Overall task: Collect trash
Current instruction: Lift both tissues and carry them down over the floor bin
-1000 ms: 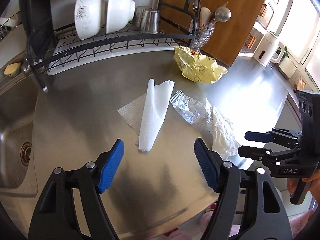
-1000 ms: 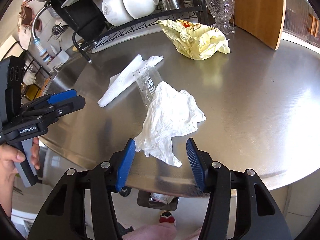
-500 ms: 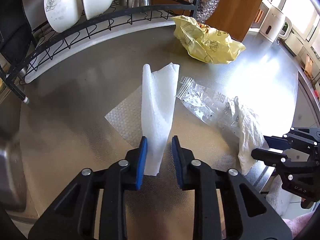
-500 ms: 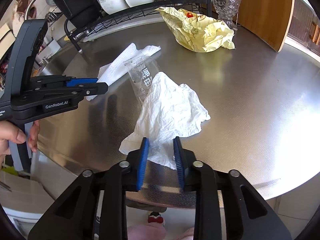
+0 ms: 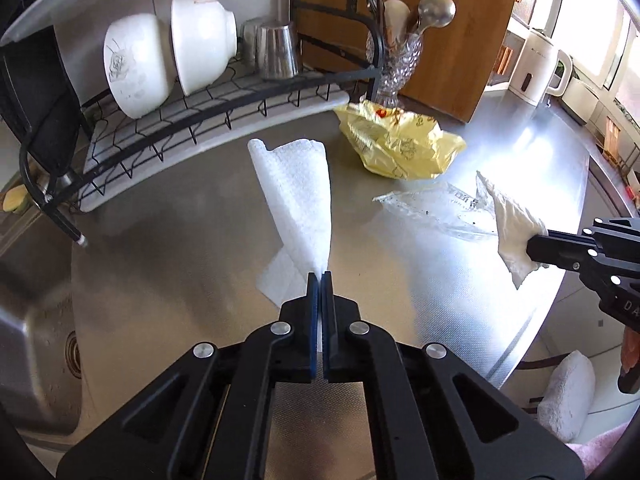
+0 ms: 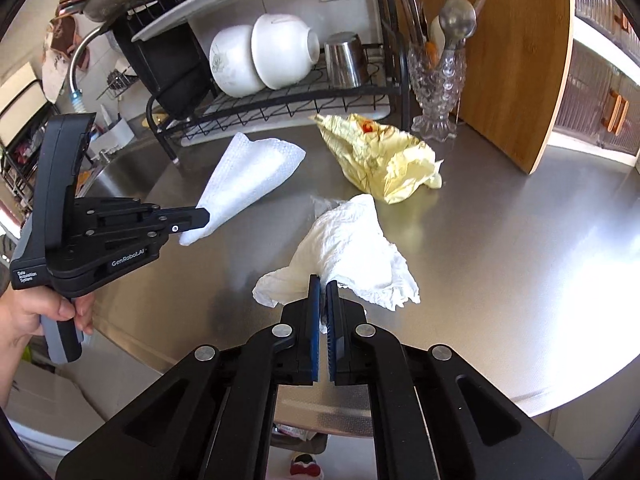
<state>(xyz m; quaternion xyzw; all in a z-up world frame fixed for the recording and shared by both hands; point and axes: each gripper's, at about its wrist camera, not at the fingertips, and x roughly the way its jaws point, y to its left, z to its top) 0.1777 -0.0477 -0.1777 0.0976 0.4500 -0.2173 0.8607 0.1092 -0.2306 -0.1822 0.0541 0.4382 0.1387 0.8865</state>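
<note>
At the left of the right-wrist frame, the left gripper [image 6: 202, 213] had its fingers clenched on a folded white paper towel [image 6: 248, 172], lifted off the steel bench [image 6: 520, 240]. At lower centre the right gripper [image 6: 323, 284] pinched a crumpled white tissue [image 6: 352, 244]. A yellow bag [image 6: 380, 156] lay on the bench at upper centre.

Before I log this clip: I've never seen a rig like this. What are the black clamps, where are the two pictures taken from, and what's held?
No robot: a person holds a two-finger tool in each hand, each with a camera looking along its fingers. The left tool is shut on a folded paper towel. The right tool is shut on a crumpled white tissue. Each view also shows the other tool from the side. A yellow bag and a clear plastic wrapper lie on the steel counter, before a dish rack.
</note>
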